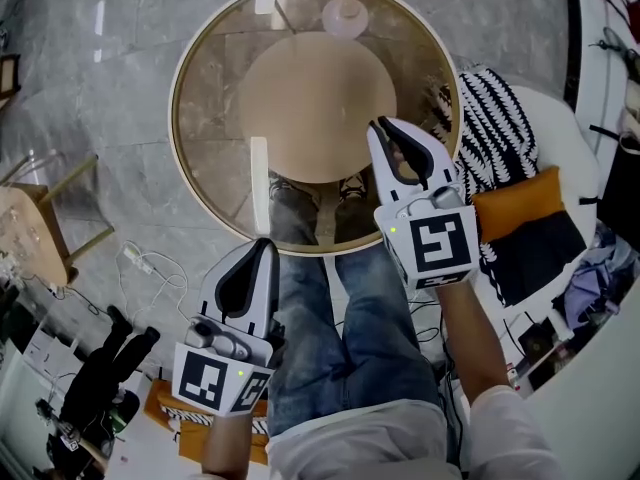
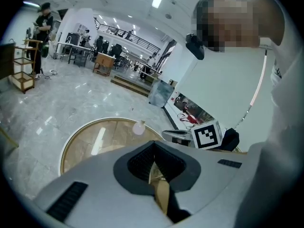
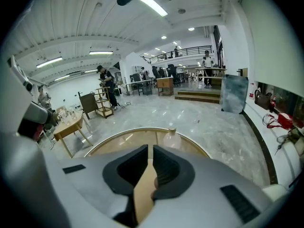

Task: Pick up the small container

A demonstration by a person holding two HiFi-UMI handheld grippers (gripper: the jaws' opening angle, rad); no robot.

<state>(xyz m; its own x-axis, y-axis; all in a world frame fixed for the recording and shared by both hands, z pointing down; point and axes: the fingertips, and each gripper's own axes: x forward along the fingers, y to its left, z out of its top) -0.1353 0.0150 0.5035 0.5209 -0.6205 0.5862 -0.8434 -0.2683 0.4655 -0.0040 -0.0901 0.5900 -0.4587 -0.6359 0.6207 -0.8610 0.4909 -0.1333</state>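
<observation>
We are standing on a grey marble floor [image 1: 100, 88], looking steeply down at a round glass table [image 1: 210, 98] with a gold rim and a round wooden base showing through the top. Our legs in blue jeans [image 1: 340, 338] are reaching to its near edge. We are holding the right gripper [image 1: 380, 126] over the near right part of the glass, pointing towards the far side. In the right gripper view its jaws are standing slightly apart, with a narrow slit between the black ribbed pads and only the table showing through. We are holding the left gripper [image 1: 264, 244] lower in the head view, just short of the near rim and above our left leg. In the left gripper view its pads are meeting at the tips, pressed together on nothing. The small container [image 1: 345, 15], pale and translucent, is standing upright on the glass close to the far rim, well apart from both grippers and untouched.
</observation>
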